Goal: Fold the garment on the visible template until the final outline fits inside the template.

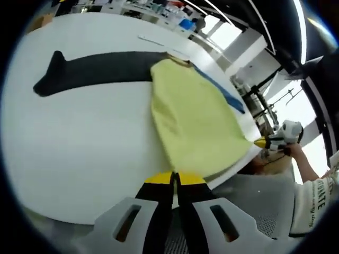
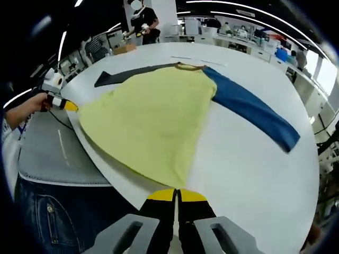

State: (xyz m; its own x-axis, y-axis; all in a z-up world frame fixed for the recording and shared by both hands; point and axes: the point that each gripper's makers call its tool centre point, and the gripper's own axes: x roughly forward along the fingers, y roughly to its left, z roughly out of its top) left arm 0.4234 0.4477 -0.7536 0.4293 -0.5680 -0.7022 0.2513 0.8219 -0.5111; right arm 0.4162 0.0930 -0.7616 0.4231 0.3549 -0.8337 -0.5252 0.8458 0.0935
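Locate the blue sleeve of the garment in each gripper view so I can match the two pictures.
Left gripper view: blue sleeve is a thin strip along the yellow body's far edge, right of centre.
Right gripper view: blue sleeve runs from the collar toward the right.
Shared landmark: the dark sleeve.

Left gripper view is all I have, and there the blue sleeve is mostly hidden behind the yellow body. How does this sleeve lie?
Observer: In the right gripper view, the blue sleeve lies flat and stretched out on the white table, pointing away from the yellow body.
Operator: Does the right gripper hold something?
Observer: Its jaws stand together at the hem. The right gripper appears shut on the yellow body.
Operator: Is my left gripper seen from there?
Observer: Yes, the left gripper meets the other hem corner, at the table edge.
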